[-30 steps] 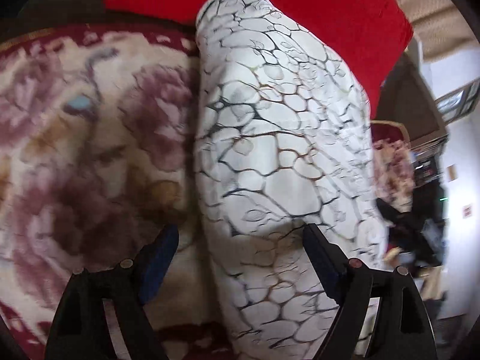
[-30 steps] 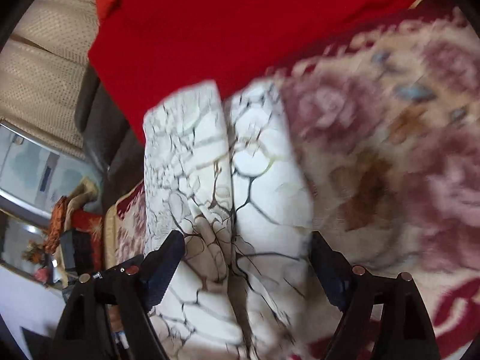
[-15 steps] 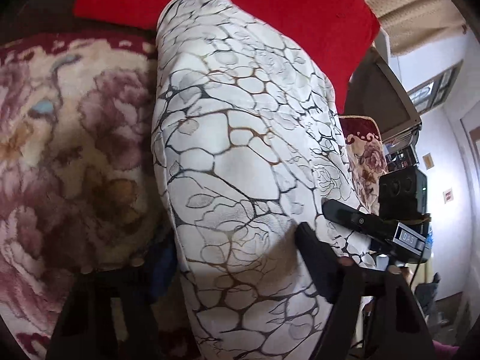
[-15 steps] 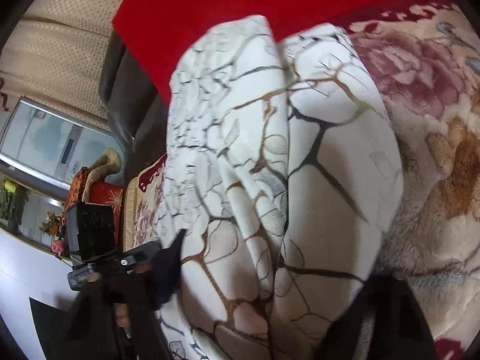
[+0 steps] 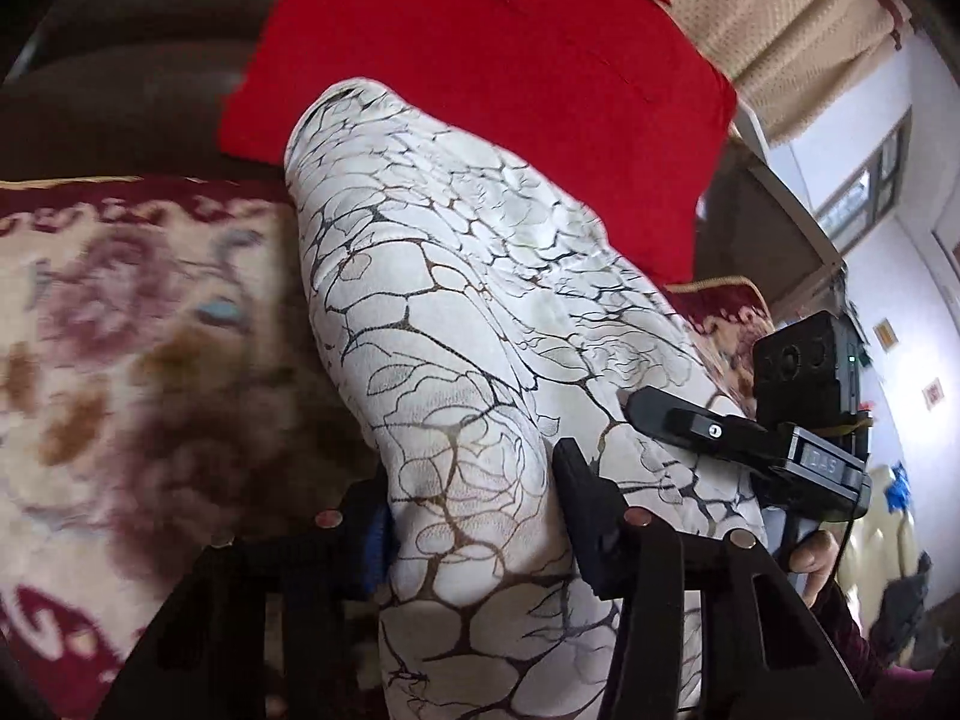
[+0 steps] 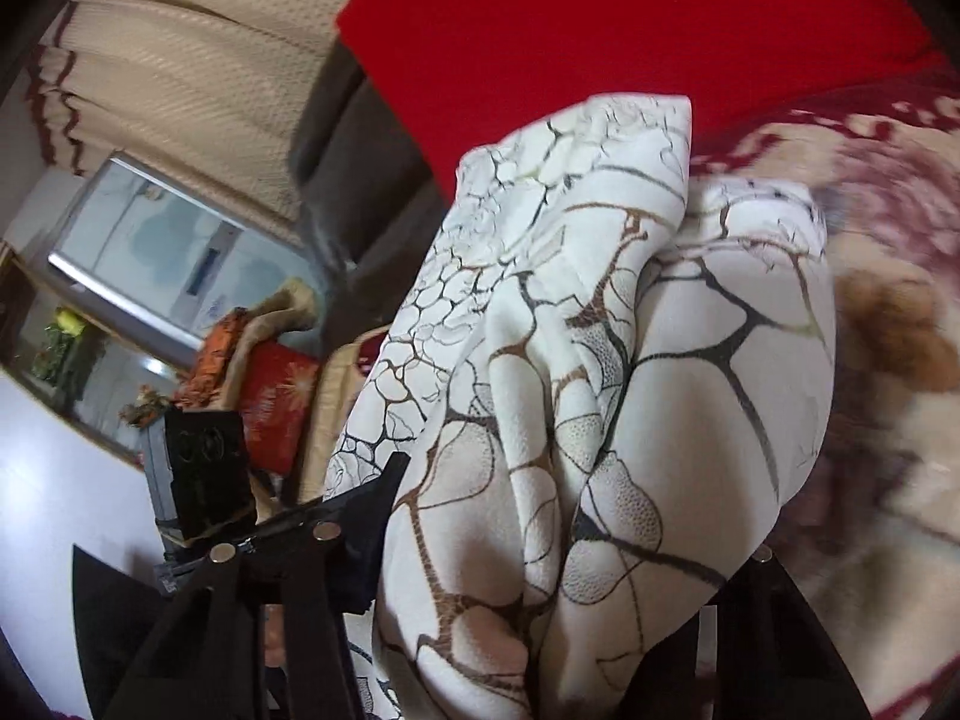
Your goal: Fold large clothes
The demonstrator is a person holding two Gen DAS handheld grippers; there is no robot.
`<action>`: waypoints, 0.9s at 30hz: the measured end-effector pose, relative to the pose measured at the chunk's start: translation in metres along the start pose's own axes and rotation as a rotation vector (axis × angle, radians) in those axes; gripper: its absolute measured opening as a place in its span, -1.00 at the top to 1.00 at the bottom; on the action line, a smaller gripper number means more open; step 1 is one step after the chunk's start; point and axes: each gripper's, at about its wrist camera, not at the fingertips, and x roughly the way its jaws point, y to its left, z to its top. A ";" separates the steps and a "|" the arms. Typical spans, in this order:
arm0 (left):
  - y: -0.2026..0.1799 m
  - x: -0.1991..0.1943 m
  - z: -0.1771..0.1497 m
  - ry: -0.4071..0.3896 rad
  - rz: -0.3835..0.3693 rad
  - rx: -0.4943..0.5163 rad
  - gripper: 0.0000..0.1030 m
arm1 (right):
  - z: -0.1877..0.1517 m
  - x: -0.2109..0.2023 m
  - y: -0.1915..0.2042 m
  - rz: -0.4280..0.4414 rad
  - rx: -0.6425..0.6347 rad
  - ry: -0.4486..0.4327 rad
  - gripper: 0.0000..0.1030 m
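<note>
A large white garment with a black and brown crackle print lies folded lengthways on a floral blanket. My left gripper is shut on its near end, the cloth bunched between the fingers. My right gripper is shut on the other end of the garment, where two folded layers bulge up between the fingers. The right gripper also shows in the left wrist view, pressed against the cloth.
A red cushion leans on the dark sofa back behind the garment. A beige curtain and a window are off to the side. Cluttered shelves stand beyond the sofa's edge.
Both grippers closed in on the garment's ends and shut on the cloth. The ends lifted and the two grippers came nearer to each other.
</note>
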 end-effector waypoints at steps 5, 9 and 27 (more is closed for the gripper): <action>0.016 0.008 -0.010 0.027 0.130 -0.042 0.00 | 0.002 0.038 0.002 0.010 -0.061 0.054 -0.09; 0.009 0.030 -0.017 0.036 0.203 0.014 -0.30 | -0.005 0.070 -0.041 -0.079 0.058 0.170 -0.26; -0.006 -0.040 -0.050 -0.048 0.380 0.090 -0.41 | -0.015 -0.062 0.026 -0.356 -0.144 -0.096 -0.43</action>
